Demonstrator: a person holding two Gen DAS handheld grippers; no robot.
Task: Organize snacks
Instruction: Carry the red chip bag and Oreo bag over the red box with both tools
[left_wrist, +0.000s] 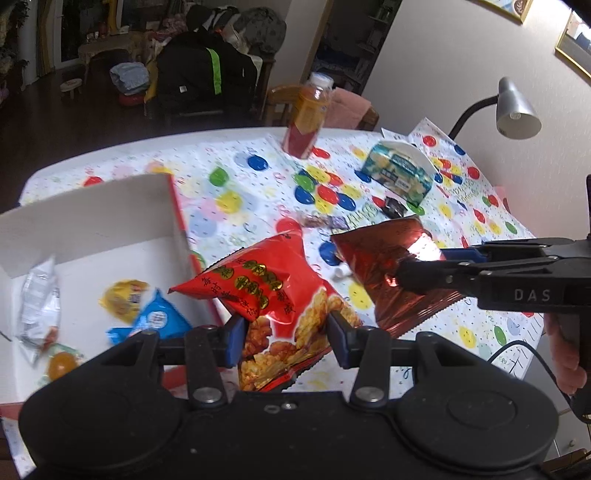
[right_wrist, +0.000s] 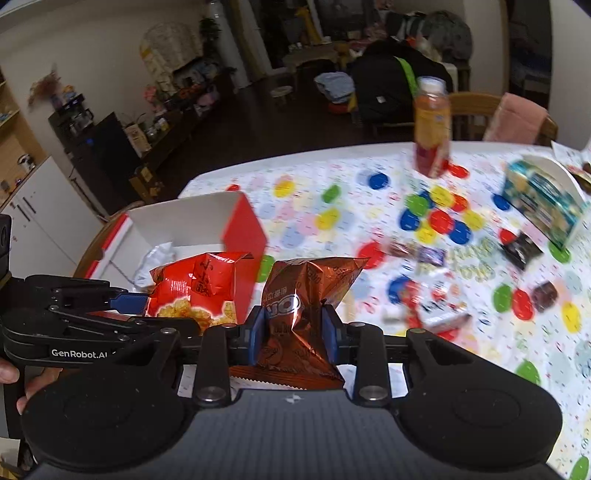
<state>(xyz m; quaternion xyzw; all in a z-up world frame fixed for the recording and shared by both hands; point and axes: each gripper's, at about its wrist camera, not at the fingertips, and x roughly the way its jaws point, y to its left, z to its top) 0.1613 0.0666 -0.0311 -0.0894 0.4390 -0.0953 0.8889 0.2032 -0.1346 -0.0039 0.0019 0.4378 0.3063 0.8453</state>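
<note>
Two grippers are each carrying one bag above the bench (left_wrist: 236, 147). The left gripper (left_wrist: 286, 332) is holding its jaws clenched on the red snack bag (left_wrist: 266, 291), just beside the open box (left_wrist: 110, 225). The right gripper (right_wrist: 293, 328) is gripping the brown foil bag (right_wrist: 306, 295). Four small packets are lying inside the box. Farther off, one bottle (left_wrist: 308, 118) is standing upright.

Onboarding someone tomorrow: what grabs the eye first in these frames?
Two snack bags held at once: left gripper shut on the red bag, right gripper shut on the brown bag, both beside the open box. Behind them, loose snacks lie on the loud balloon-print tablecloth.
</note>
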